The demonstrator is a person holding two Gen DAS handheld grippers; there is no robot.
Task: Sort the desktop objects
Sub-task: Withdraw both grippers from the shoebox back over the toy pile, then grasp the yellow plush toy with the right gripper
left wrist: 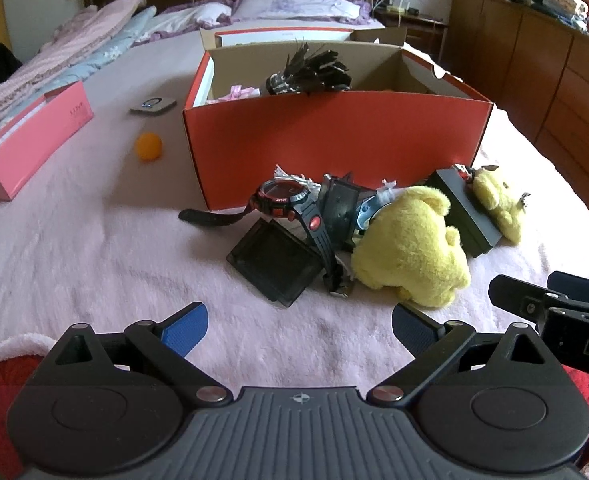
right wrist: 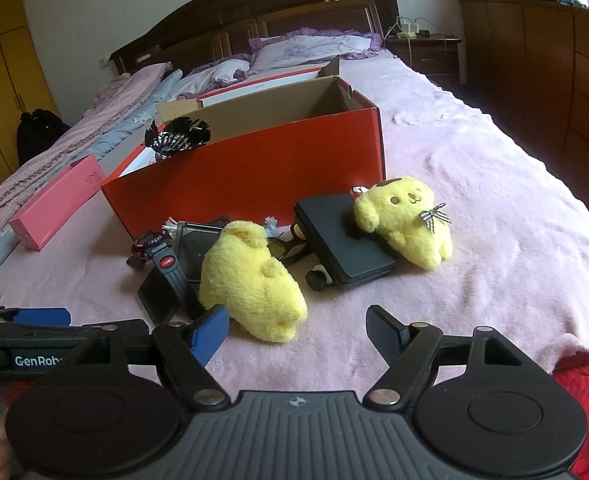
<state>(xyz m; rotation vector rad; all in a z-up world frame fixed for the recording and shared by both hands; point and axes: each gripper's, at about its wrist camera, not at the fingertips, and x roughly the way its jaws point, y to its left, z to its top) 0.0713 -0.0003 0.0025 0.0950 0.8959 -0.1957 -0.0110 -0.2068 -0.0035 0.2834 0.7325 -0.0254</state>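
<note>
- The left gripper [left wrist: 299, 328] hangs low over the pink fleece blanket [left wrist: 94, 264], its blue-padded jaws spread wide with nothing between them.
- The right gripper [right wrist: 297, 334] is likewise spread and empty; its left pad sits just beside the near yellow plush dog [right wrist: 250, 280].
- That near plush lies with its back to the cameras, its long axis running from near right to far left.
- A second yellow plush dog [right wrist: 406, 220], with a checked bow, faces the right wrist camera and leans on a flat black case [right wrist: 342, 240].
- A black-and-red sport watch [left wrist: 282, 200] lies left of the near plush, its strap stretched left to right, partly over a dark flat tray [left wrist: 274, 264].
- Behind the pile stands an open red cardboard box [left wrist: 334, 140] with a black feathered shuttlecock [left wrist: 310, 72] inside.
- An orange ball [left wrist: 149, 146] and a long pink box [left wrist: 34, 144] lie to the far left.
</note>
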